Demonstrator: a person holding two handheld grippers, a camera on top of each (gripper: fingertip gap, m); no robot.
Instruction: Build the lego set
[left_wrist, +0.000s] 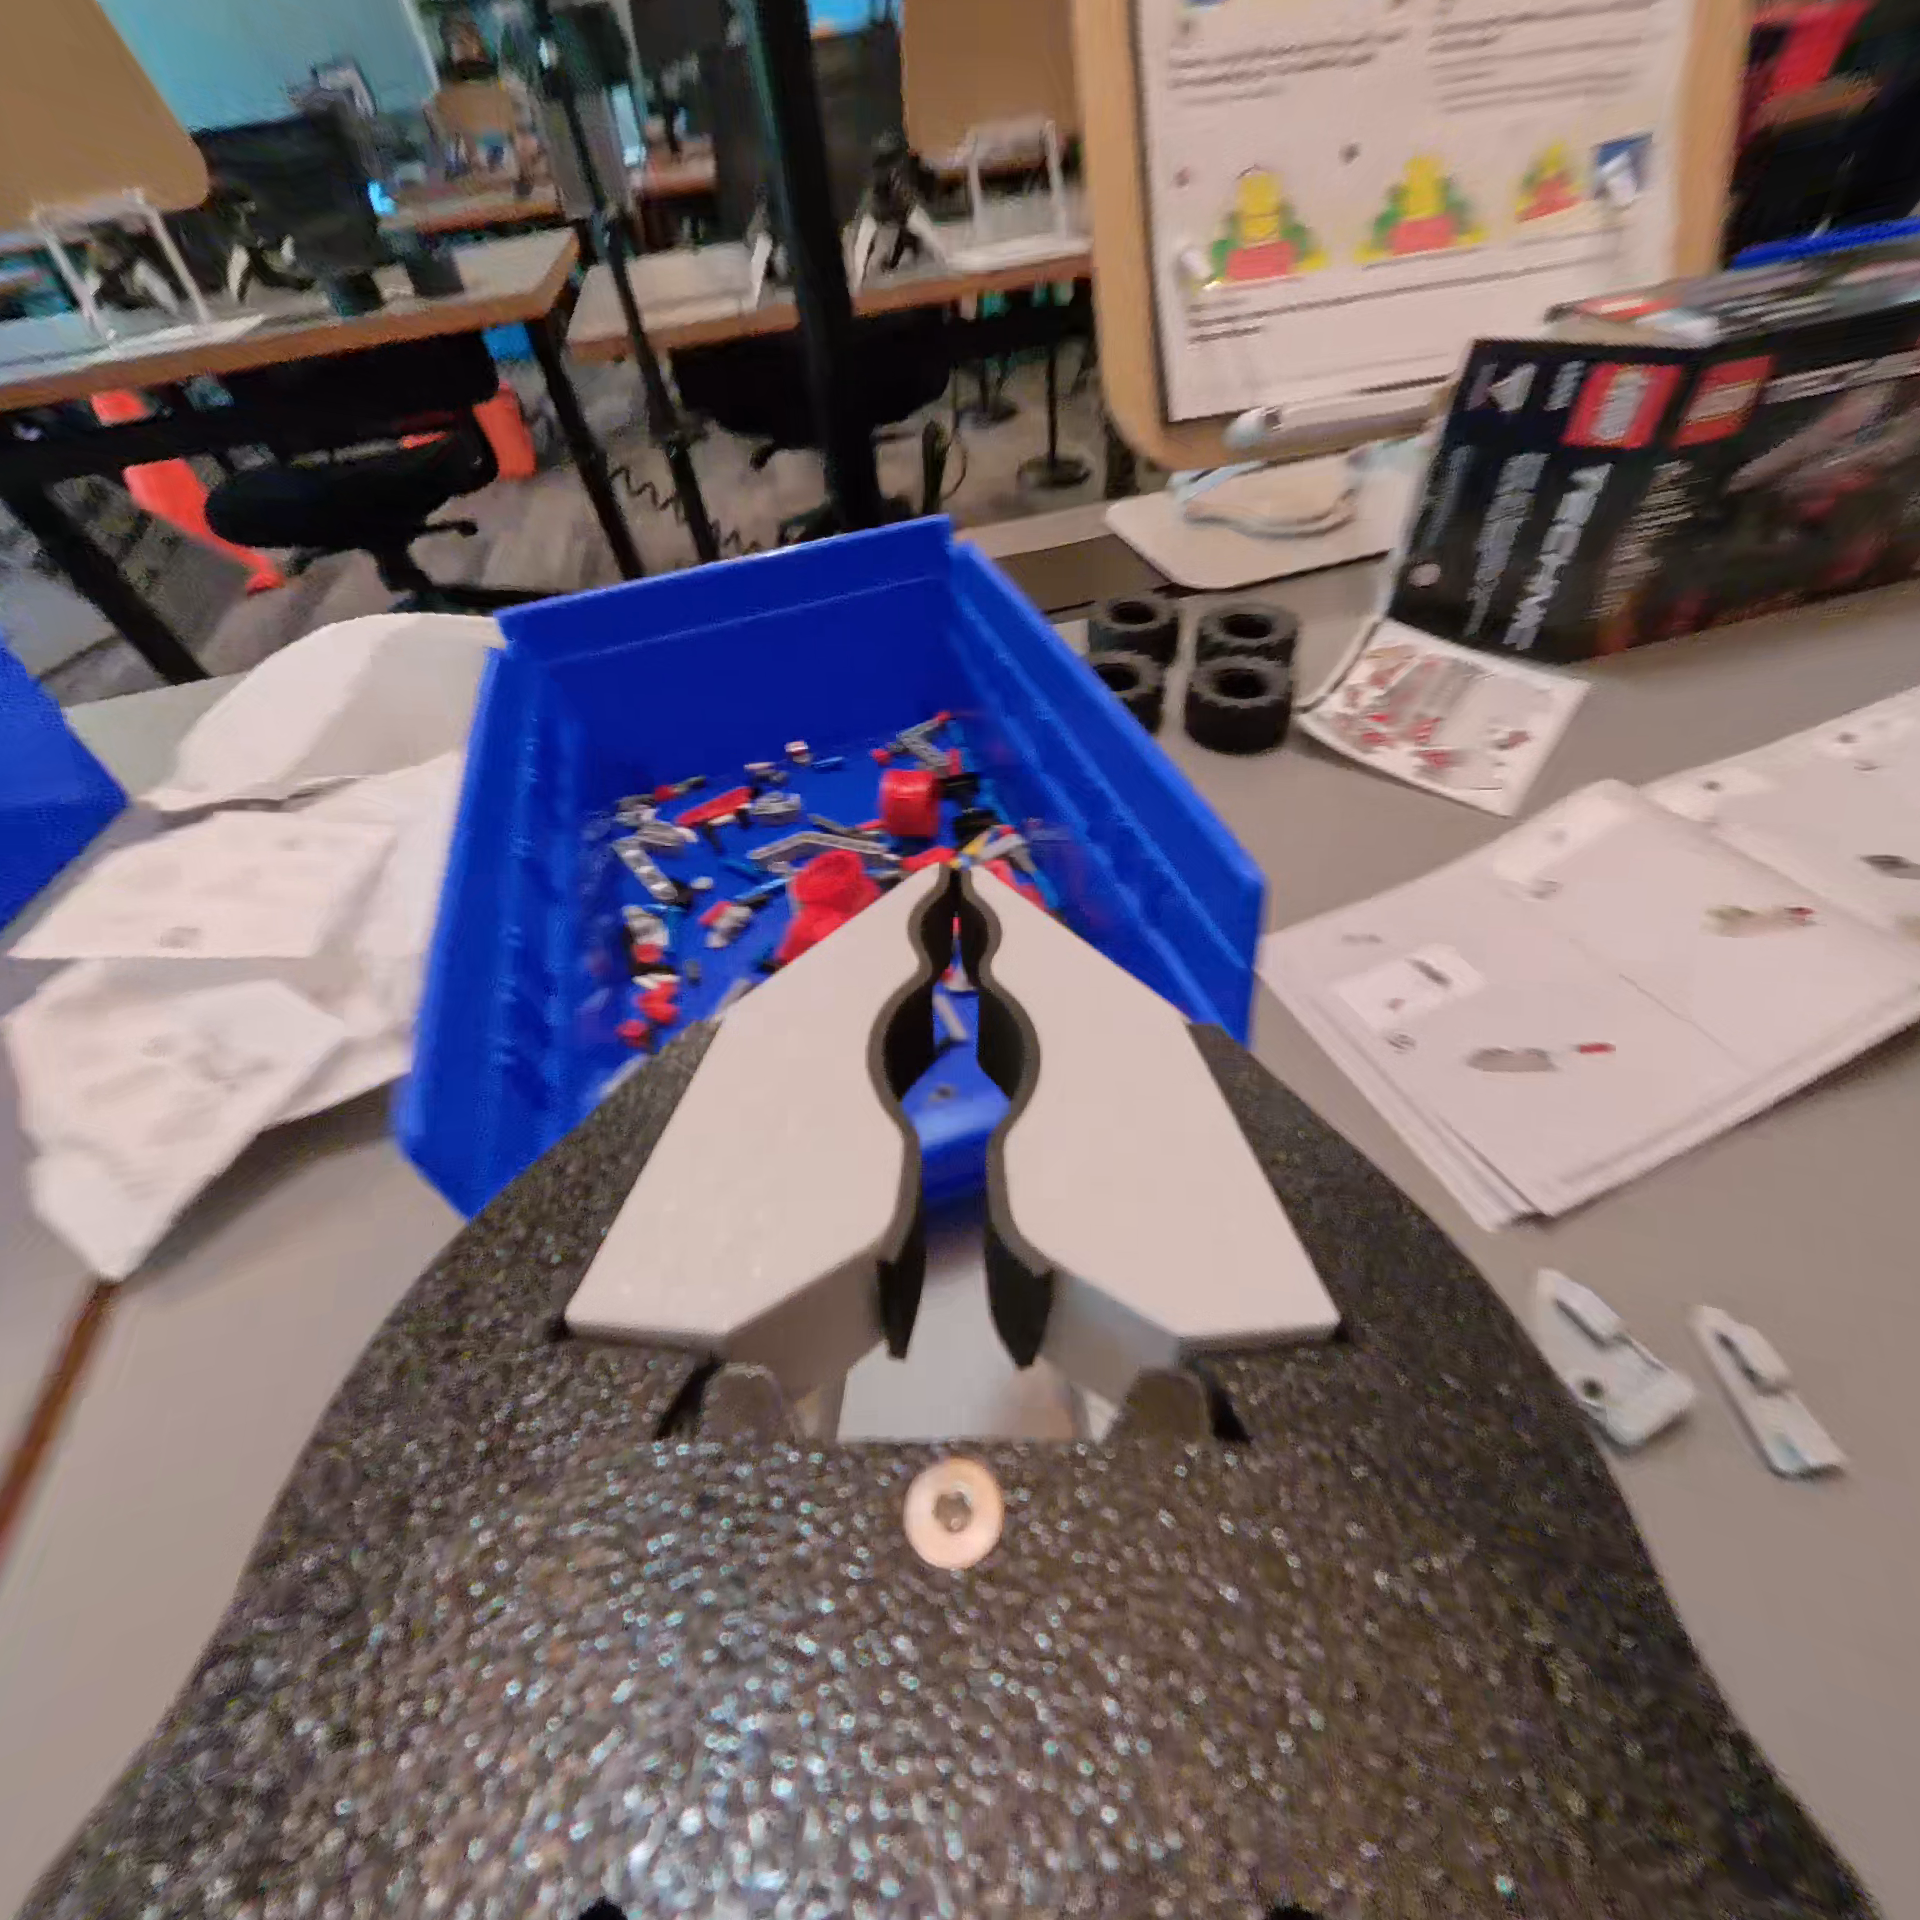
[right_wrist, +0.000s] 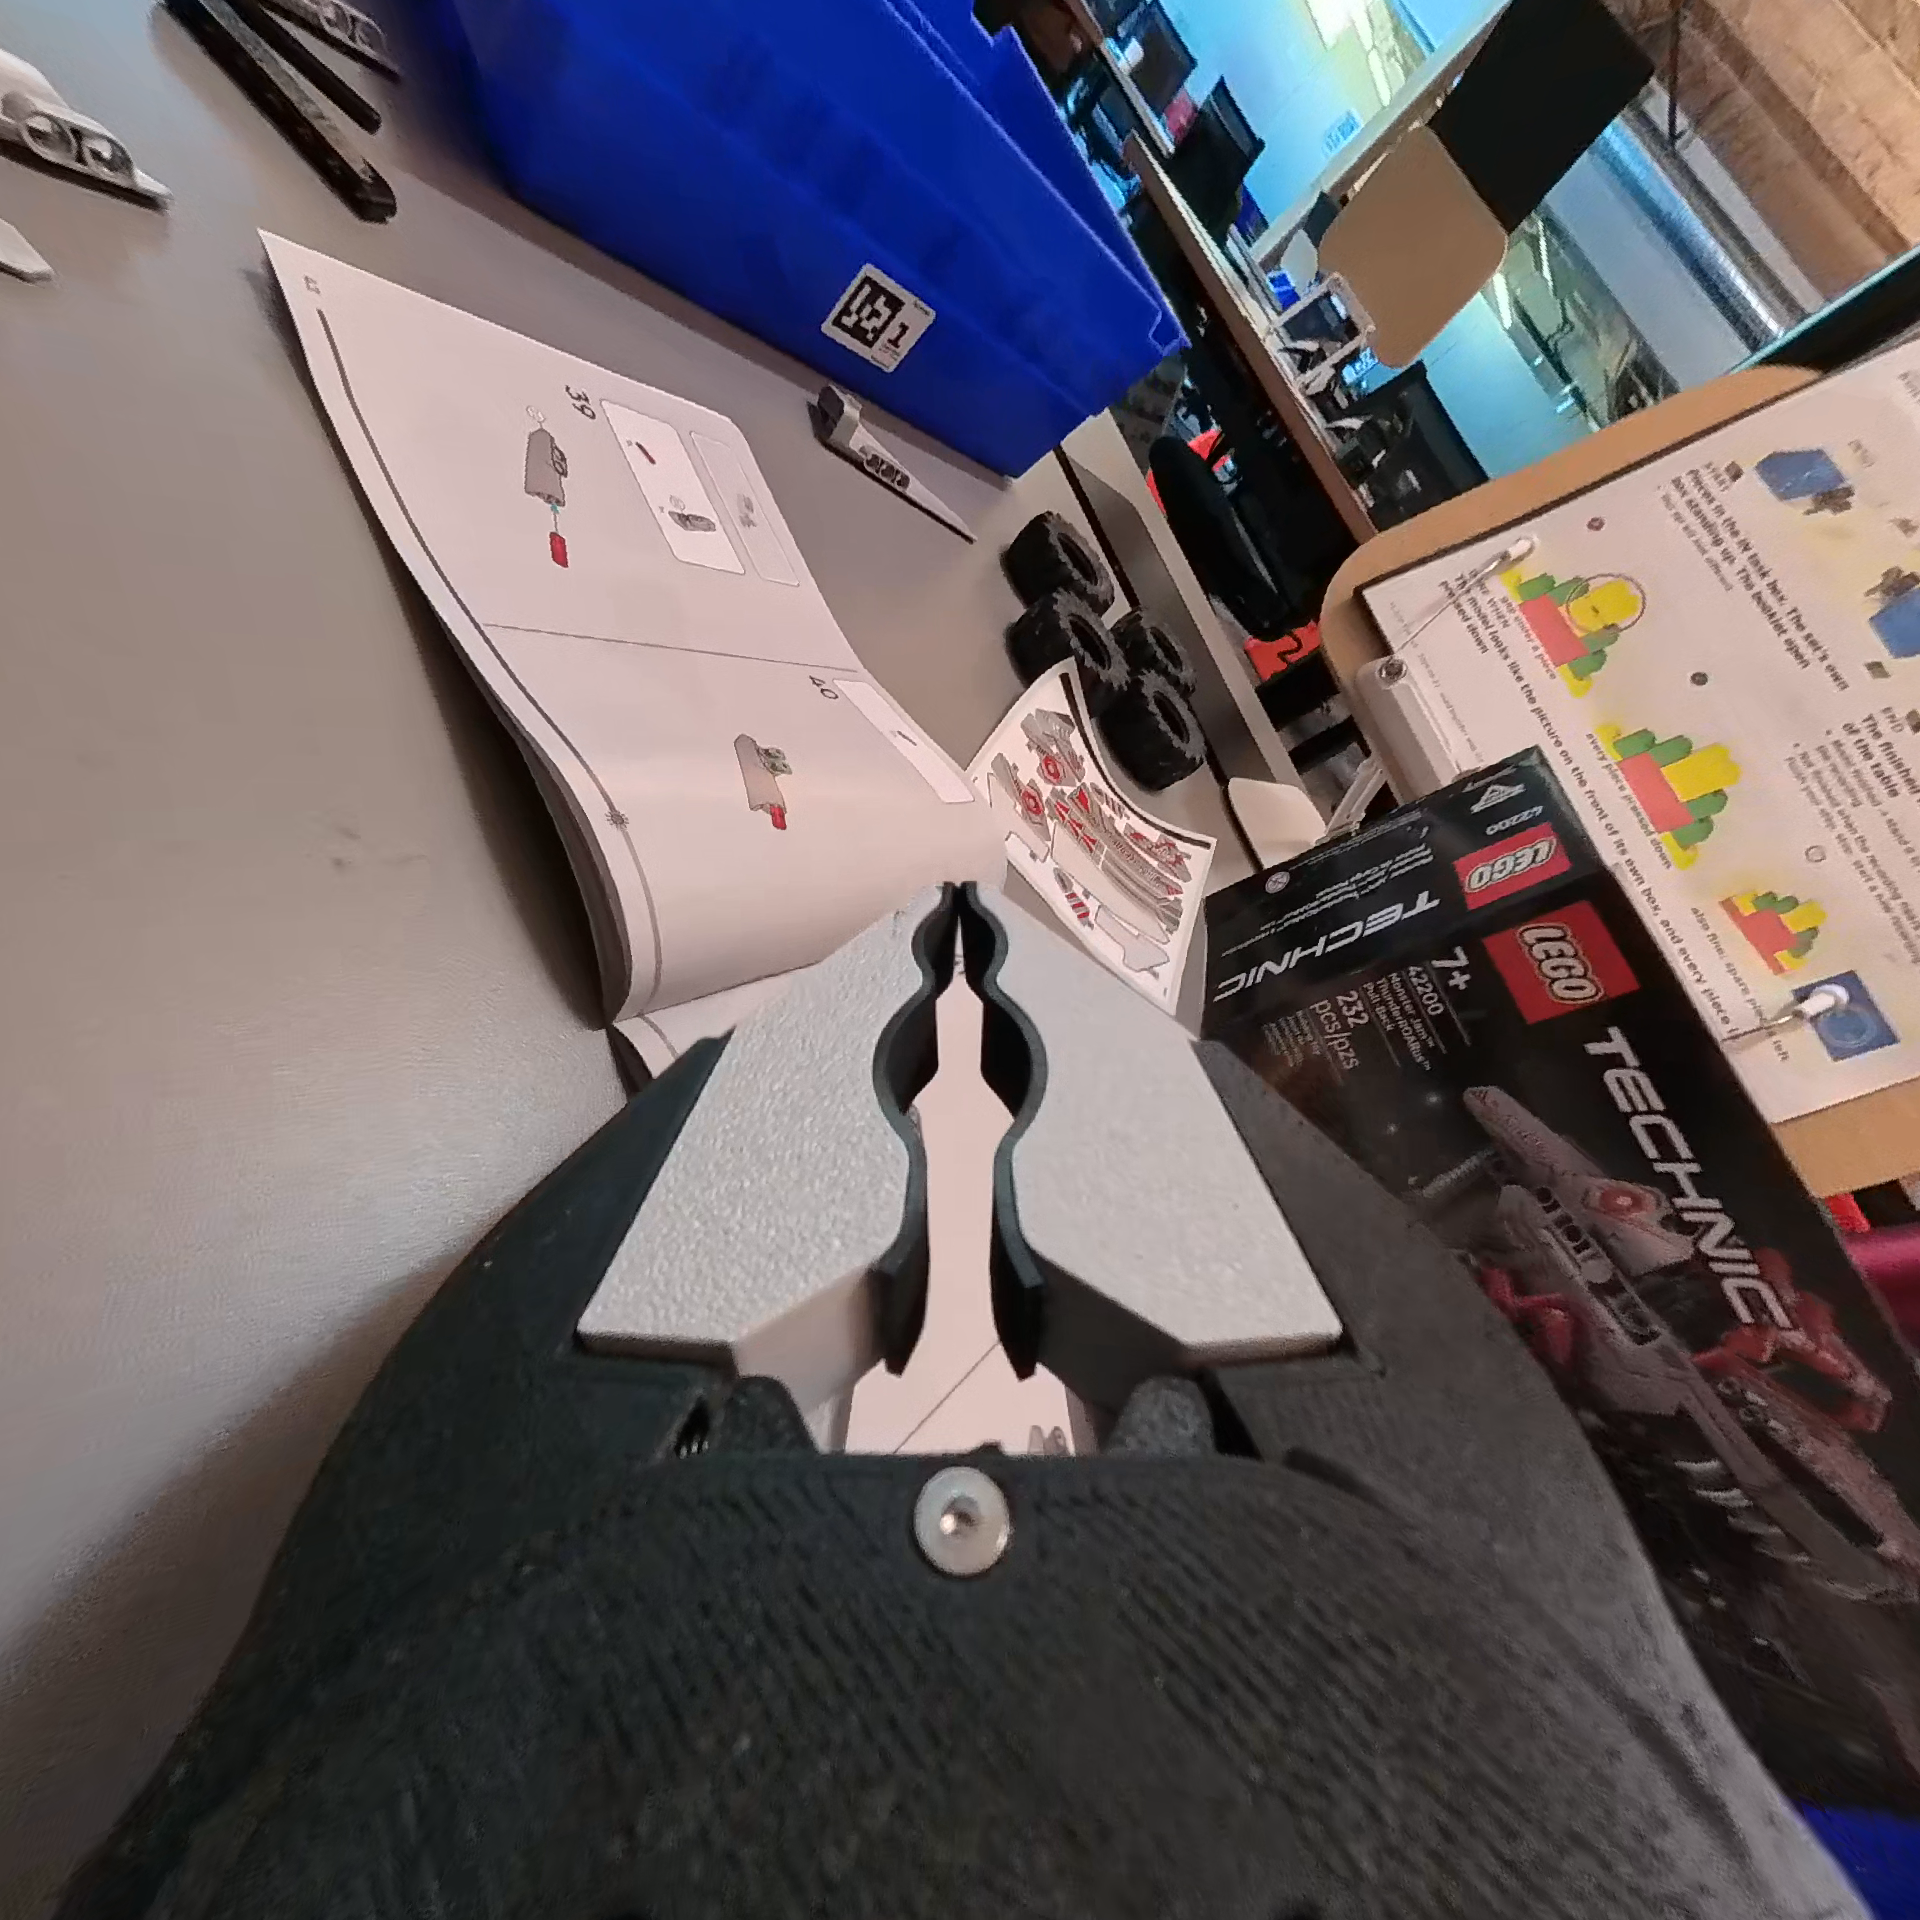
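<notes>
The loose lego pieces (left_wrist: 821, 852), red, grey and black, lie on the floor of the blue bin (left_wrist: 1101, 790), which stands on the grey table (left_wrist: 1558, 1558). The left gripper (left_wrist: 954, 878) is positioned above the near end of the bin; its tips meet with nothing between them. Two light grey pieces (left_wrist: 1683, 1371) lie on the table to the right of it. The open instruction booklet (right_wrist: 582, 582) lies flat beside the bin. The right gripper (right_wrist: 958, 896) is positioned low over the near edge of the booklet, tips pressed together and empty. Beyond the booklet lie a sticker sheet (right_wrist: 1101, 831) and four black tyres (right_wrist: 1112, 655), grouped together. The black set box (right_wrist: 1538, 1039) stands to the right.
</notes>
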